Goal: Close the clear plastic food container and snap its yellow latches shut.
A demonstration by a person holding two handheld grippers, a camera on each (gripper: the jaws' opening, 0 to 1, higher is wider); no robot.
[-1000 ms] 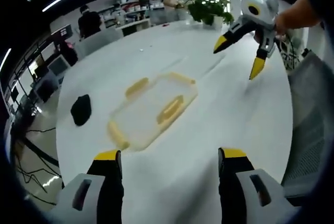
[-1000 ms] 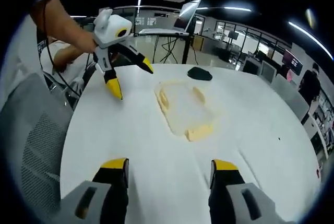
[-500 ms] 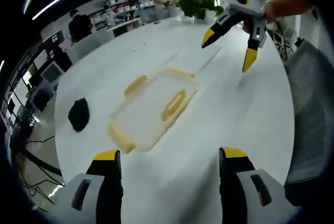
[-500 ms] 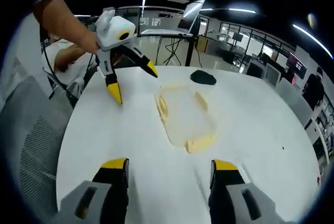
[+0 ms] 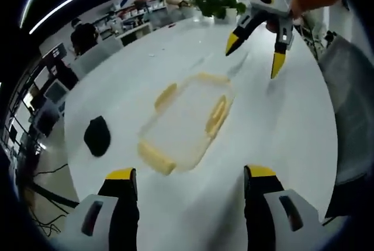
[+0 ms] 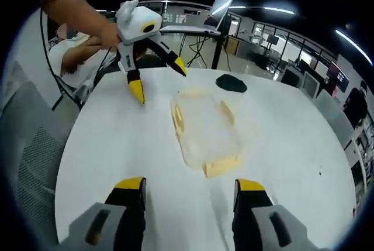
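So the clear plastic food container with yellow latches (image 5: 187,123) is sitting flat out on the round white tabletop (image 5: 280,134), roughly in the middle, nothing touching it. From the right gripper view the same container (image 6: 204,131) lies just ahead of the right tongs (image 6: 188,188), which hover over the near part of the tabletop with jaws spread wide and nothing between them. The left tongs (image 5: 191,176) are also gaping wide and empty, hanging above the near edge on their side, well apart from the container. Each pair shows up in the other camera too, held by a hand at the far side, yellow tips splayed apart above the tabletop. There's a small black object (image 5: 97,136) lying on the tabletop beside the container, off to the left in the left gripper view. A green potted plant (image 5: 219,4) sits at the far edge.
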